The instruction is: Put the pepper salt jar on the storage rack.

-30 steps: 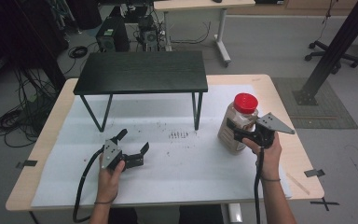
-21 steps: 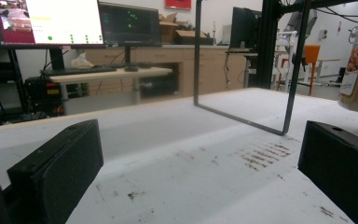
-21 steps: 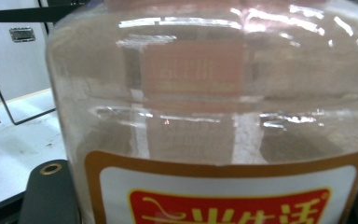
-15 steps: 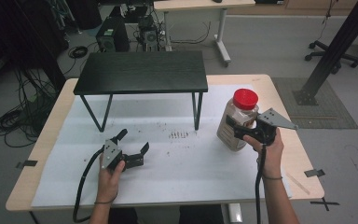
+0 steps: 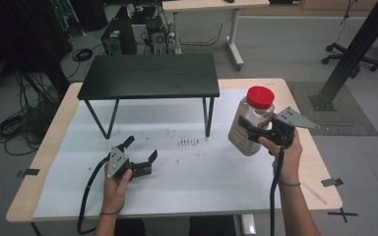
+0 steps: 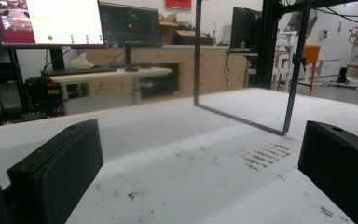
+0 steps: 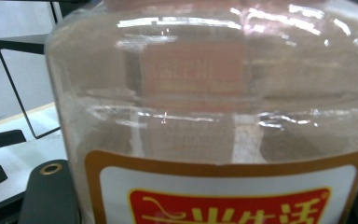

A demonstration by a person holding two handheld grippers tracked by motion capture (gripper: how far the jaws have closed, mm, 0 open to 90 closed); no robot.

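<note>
A clear plastic jar (image 5: pixel 251 123) with a red lid hangs above the right side of the white table (image 5: pixel 202 187), lifted off its surface. My right gripper (image 5: pixel 248 129) is shut on the jar's body, held by a hand coming from the lower right. In the right gripper view the jar (image 7: pixel 214 121) stands right in front, its orange and red label at the bottom, with one black jaw beside it at the lower left. My left gripper (image 5: pixel 140 157) rests open on the table at the lower left, nothing between its pads (image 6: pixel 56 163).
A small black bench-like table (image 5: pixel 150 76) on thin metal legs stands at the back middle of the white surface. Dark scuff marks (image 5: pixel 188 142) lie in front of its right leg. Desks, monitors and cables lie beyond the table.
My right gripper has risen with the jar in it, so the jar now hangs higher above the table. The left gripper has not moved.
</note>
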